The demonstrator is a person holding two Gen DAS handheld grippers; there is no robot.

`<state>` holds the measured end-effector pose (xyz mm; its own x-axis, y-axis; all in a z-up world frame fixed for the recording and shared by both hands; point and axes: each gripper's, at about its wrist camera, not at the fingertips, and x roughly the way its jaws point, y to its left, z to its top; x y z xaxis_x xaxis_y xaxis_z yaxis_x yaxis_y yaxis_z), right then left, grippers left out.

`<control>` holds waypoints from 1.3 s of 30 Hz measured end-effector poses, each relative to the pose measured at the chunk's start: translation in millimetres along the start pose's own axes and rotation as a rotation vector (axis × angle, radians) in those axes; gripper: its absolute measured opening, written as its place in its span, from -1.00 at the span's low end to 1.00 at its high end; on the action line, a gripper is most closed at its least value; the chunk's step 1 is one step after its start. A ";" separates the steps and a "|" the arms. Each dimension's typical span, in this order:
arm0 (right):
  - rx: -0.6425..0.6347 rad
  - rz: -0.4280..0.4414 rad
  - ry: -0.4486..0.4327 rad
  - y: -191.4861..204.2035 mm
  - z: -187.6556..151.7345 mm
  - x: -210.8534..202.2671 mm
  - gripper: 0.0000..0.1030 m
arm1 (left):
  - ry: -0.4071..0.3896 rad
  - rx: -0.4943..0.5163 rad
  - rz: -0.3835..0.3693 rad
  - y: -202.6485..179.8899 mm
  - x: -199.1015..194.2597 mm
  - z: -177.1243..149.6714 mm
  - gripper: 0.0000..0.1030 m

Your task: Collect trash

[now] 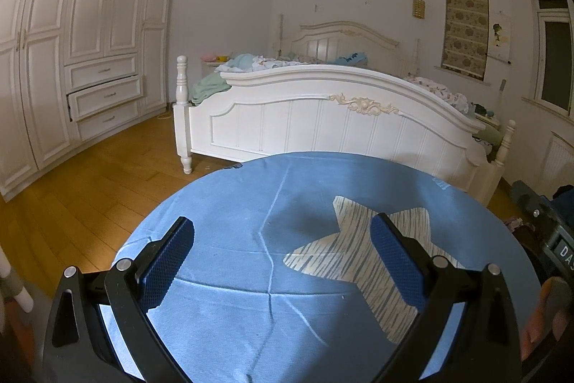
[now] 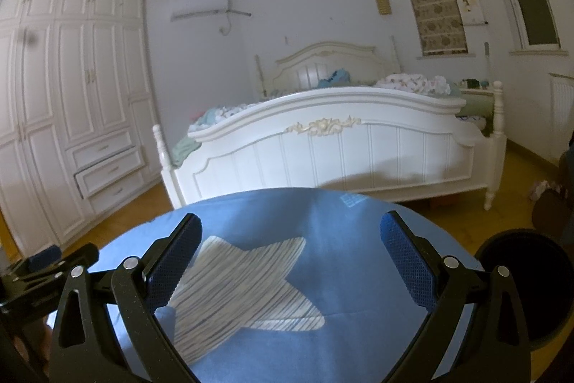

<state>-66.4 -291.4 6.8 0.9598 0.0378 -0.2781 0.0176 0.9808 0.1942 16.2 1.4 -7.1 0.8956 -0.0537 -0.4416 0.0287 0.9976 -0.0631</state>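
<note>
A round table with a blue cloth (image 1: pixel 229 203) bearing a striped star patch (image 1: pixel 351 261) lies below both grippers; it also shows in the right wrist view (image 2: pixel 340 261). No loose trash shows on the cloth. My left gripper (image 1: pixel 283 232) is open and empty above the cloth. My right gripper (image 2: pixel 290 228) is open and empty above the star patch (image 2: pixel 244 279). A dark round bin (image 2: pixel 523 282) stands at the table's right side. The right gripper's body shows at the left view's right edge (image 1: pixel 552 236), and the left gripper's body at the right view's left edge (image 2: pixel 43 268).
A white bed (image 1: pixel 323 117) with heaped bedding stands just behind the table. A white wardrobe (image 1: pixel 82 42) with one drawer (image 1: pixel 104 96) ajar lines the left wall. Wooden floor (image 1: pixel 89 196) lies between them. A radiator (image 2: pixel 561 106) and windows are on the right.
</note>
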 end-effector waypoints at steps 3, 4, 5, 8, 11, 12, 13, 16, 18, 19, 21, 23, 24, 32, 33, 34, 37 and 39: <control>0.001 0.001 0.000 -0.9 0.5 -0.2 0.90 | 0.001 0.002 -0.001 -0.3 -0.1 -0.1 0.90; 0.001 0.001 0.000 -1.1 0.6 -0.2 0.90 | 0.001 0.003 0.001 -0.4 -0.2 -0.3 0.90; 0.002 0.002 0.001 -1.6 0.3 -0.1 0.90 | 0.001 0.004 -0.001 -0.3 -0.1 -0.2 0.90; 0.002 0.001 0.001 -1.9 0.4 -0.4 0.90 | 0.001 0.009 -0.002 0.2 0.9 0.3 0.90; 0.005 0.002 0.002 -2.5 -0.4 -0.1 0.90 | 0.002 0.012 -0.003 -0.4 1.0 0.4 0.90; 0.004 0.002 0.003 -2.7 0.1 0.0 0.90 | 0.002 0.012 -0.003 -0.8 0.8 0.3 0.90; 0.005 0.002 0.003 -2.9 -0.1 0.0 0.90 | 0.002 0.012 -0.003 -0.7 0.8 0.4 0.90; 0.004 0.003 0.003 -3.2 0.5 -0.2 0.90 | 0.002 0.013 -0.003 -0.2 1.4 0.7 0.90; 0.006 0.003 0.005 -2.3 -0.2 0.1 0.90 | 0.002 0.013 -0.004 0.1 1.7 0.9 0.90; 0.007 0.003 0.005 -2.1 -0.7 0.0 0.90 | 0.003 0.014 -0.003 0.2 1.8 0.9 0.90; 0.010 0.003 0.006 -0.8 -1.9 0.7 0.90 | 0.003 0.014 -0.002 -0.5 1.0 0.1 0.90; 0.011 0.003 0.005 -0.6 -2.4 0.7 0.90 | 0.003 0.014 -0.001 -0.7 0.9 0.1 0.90; 0.014 0.003 0.005 0.1 -3.7 0.8 0.90 | 0.003 0.015 0.000 -1.3 1.0 -0.1 0.90; 0.039 -0.003 0.004 6.8 -5.8 1.4 0.90 | 0.004 0.021 0.007 -1.7 0.6 -1.2 0.90; 0.040 -0.004 0.004 8.6 -6.5 1.0 0.90 | 0.005 0.020 0.007 -1.5 0.9 -1.0 0.90; 0.040 -0.004 0.004 8.2 -6.4 0.9 0.90 | 0.005 0.021 0.006 -1.3 1.2 -0.8 0.90; 0.039 -0.003 0.004 8.2 -6.1 0.9 0.90 | 0.008 0.020 0.007 -1.9 1.9 -1.3 0.90; 0.039 -0.004 0.004 9.9 -7.2 0.7 0.90 | 0.011 0.018 0.008 -0.9 2.2 -1.4 0.90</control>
<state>-67.5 -280.2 1.8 0.9586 0.0351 -0.2826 0.0320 0.9728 0.2296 17.6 0.3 -9.3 0.8907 -0.0465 -0.4522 0.0301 0.9986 -0.0434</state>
